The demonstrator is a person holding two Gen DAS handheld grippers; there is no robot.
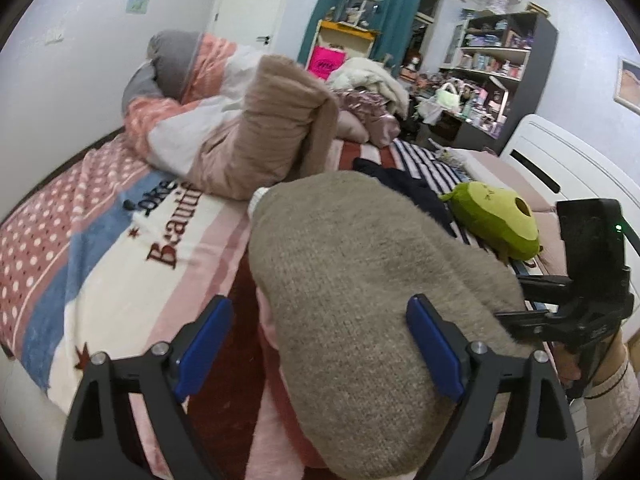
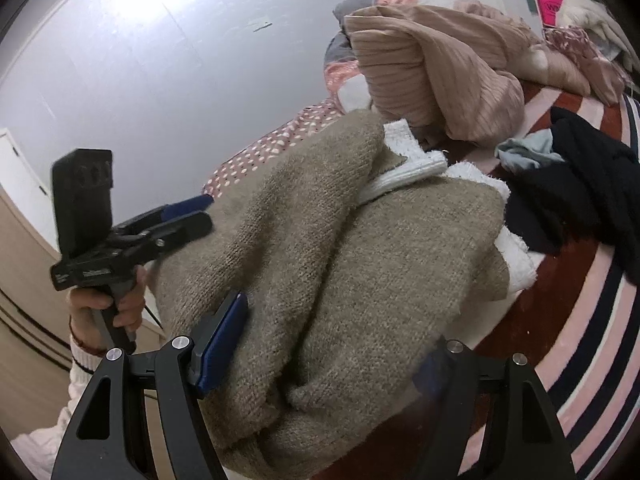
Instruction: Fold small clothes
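The taupe knit sweater point(image 2: 360, 280) lies bunched on the striped blanket point(image 2: 592, 320), and everything else is best placed against it. It is doubled over on itself, with a sleeve laid across the top and white ribbed trim point(image 2: 404, 176) showing at its far edge, so at least one fold looks made. The bundle is lumpy, though, not flat or squared, and I judge the folding of this piece about midway.

The left gripper point(image 1: 320, 344) hangs over the sweater's near end, jaws wide apart. One blue pad point(image 1: 434, 344) lies against the knit and the other stands clear over the blanket, so nothing is clamped. The right gripper point(image 2: 332, 352) straddles the sweater's near edge from the other side. Its visible pad point(image 2: 224, 340) touches the fabric, but the opposite finger is dark and blurred, so I cannot tell whether it pinches a layer or merely rests there.

Beyond the sweater wait a black garment point(image 2: 576, 192) and a ribbed pink garment point(image 2: 436, 68), both crumpled and unfolded. A green plush toy point(image 1: 496, 220) sits to the sweater's right in the left wrist view. Most of the task seems left.
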